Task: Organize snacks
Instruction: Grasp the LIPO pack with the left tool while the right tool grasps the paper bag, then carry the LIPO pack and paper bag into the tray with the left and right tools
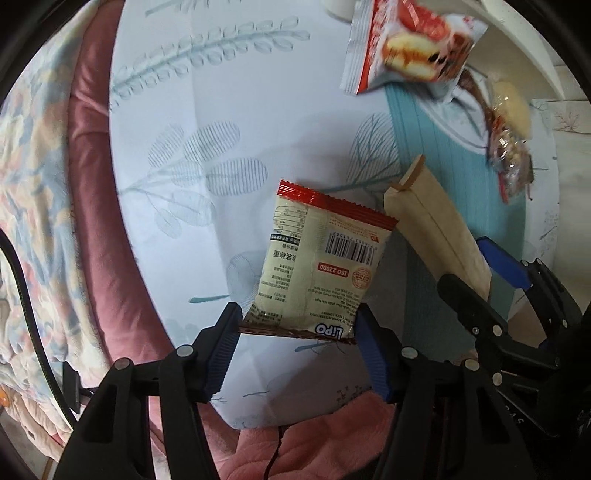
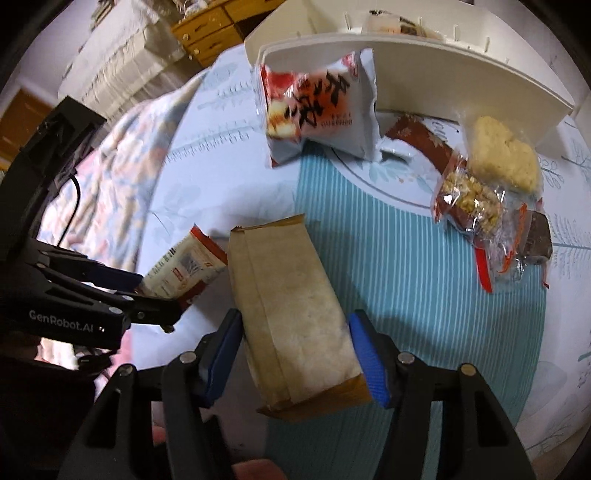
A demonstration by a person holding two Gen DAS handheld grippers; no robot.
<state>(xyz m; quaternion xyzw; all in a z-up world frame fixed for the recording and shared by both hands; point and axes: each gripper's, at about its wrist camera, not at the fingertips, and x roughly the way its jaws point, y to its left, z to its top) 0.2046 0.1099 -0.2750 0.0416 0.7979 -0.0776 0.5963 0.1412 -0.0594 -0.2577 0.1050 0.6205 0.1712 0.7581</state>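
My left gripper (image 1: pixel 295 332) is shut on the bottom edge of a cream and red Lipo snack packet (image 1: pixel 317 266), held above the bed sheet. It also shows in the right wrist view (image 2: pixel 184 266). My right gripper (image 2: pixel 295 350) is shut on a tan paper snack packet (image 2: pixel 291 314), which also shows in the left wrist view (image 1: pixel 436 232). A red and white cake packet (image 2: pixel 317 110) leans by the white tray (image 2: pixel 406 59). Clear bags of nut bars (image 2: pixel 476 206) and a pale rice cake (image 2: pixel 506 158) lie on the sheet.
A teal striped patch of sheet (image 2: pixel 406 277) lies under the right gripper. A pink quilt (image 1: pixel 88 184) and a floral blanket (image 1: pixel 29 184) lie at the left. Wooden drawers (image 2: pixel 207 33) stand at the back.
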